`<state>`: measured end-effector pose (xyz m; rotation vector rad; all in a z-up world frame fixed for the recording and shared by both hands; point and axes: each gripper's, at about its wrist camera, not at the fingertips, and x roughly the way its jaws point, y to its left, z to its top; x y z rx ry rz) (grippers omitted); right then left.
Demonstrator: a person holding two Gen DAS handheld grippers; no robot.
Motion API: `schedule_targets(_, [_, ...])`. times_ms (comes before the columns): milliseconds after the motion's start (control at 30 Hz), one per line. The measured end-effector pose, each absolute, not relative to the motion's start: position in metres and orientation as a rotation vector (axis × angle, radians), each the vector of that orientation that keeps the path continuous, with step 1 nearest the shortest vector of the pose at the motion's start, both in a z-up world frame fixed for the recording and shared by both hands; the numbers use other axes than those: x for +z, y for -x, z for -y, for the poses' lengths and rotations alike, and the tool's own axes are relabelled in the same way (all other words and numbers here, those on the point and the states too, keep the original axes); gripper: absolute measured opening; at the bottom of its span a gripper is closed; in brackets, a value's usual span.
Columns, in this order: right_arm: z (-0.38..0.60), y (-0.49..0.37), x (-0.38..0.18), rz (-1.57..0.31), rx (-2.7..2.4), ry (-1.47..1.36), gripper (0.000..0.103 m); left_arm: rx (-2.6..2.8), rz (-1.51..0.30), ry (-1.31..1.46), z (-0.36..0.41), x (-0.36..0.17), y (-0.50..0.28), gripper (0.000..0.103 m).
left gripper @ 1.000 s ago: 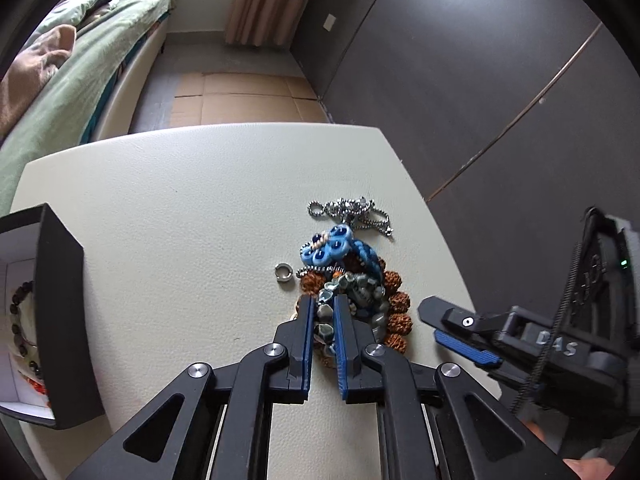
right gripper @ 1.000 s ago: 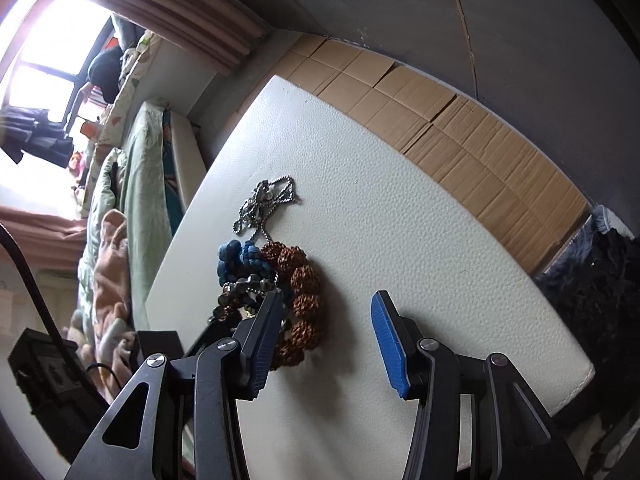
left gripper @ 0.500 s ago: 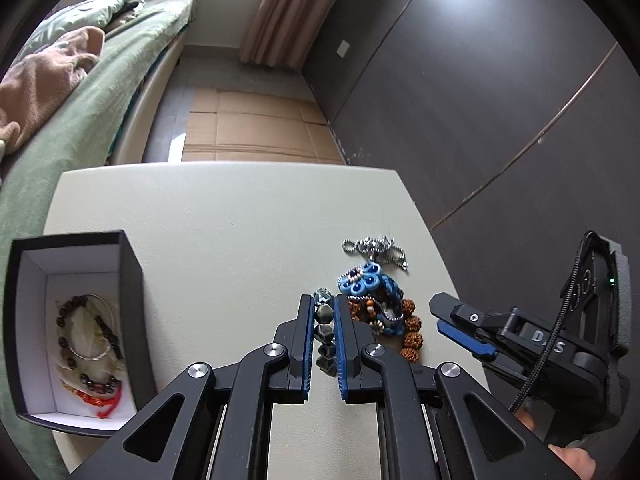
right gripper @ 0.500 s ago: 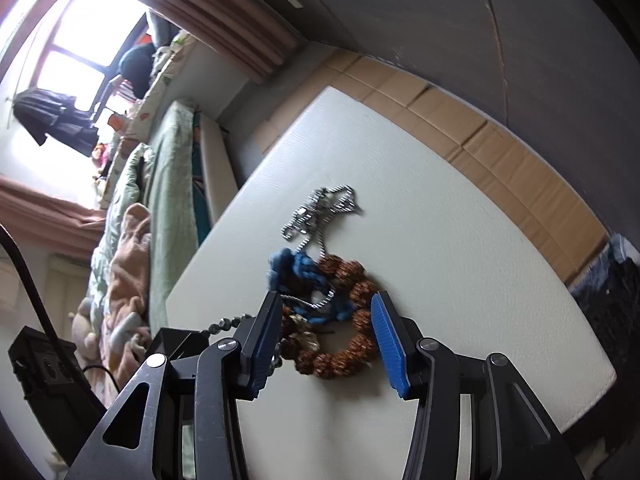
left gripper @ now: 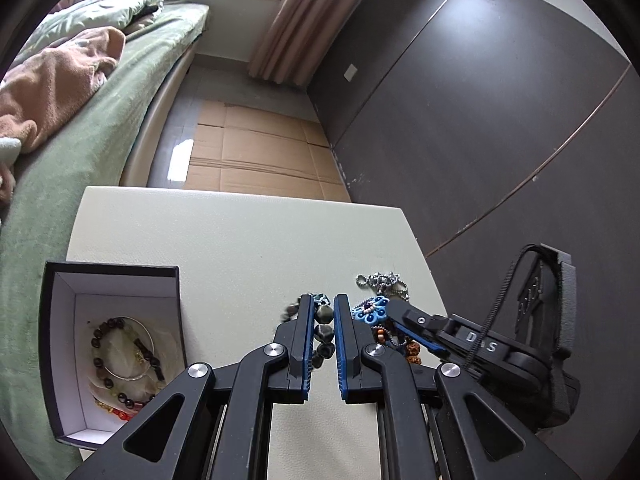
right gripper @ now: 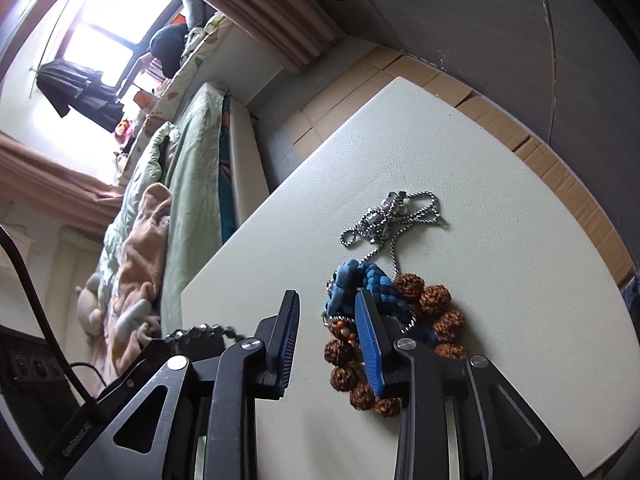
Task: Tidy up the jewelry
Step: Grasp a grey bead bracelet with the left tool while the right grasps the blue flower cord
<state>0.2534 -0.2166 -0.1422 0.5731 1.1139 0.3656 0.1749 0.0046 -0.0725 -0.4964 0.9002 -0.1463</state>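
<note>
My left gripper is shut on a grey stone bead bracelet, held above the white table. The bracelet also shows at the left of the right wrist view. An open black jewelry box with several bracelets inside sits at the left. My right gripper is open, just above a pile: a blue beaded piece, a brown seed bracelet and a silver chain. The pile also shows in the left wrist view.
A bed with green bedding runs along the left of the table. Cardboard sheets cover the floor beyond it. A dark wall stands to the right. The table's right edge is near the pile.
My left gripper has lifted the grey bead bracelet off the pile and drawn back toward the box. My right gripper has moved in over the pile and narrowed a little.
</note>
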Motion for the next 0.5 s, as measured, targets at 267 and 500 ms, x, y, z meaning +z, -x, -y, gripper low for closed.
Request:
schedule_targets(267, [0.202, -0.267, -0.151, -1.134, 0.328, -0.532, 0.012, -0.155, -0.901, 0.489, -0.009, -0.07, -0.181, 0.01])
schedule_targets(500, [0.219, -0.262, -0.132, -1.038, 0.377, -0.606, 0.01, -0.151, -0.899, 0.496, -0.012, -0.067, -0.179, 0.01])
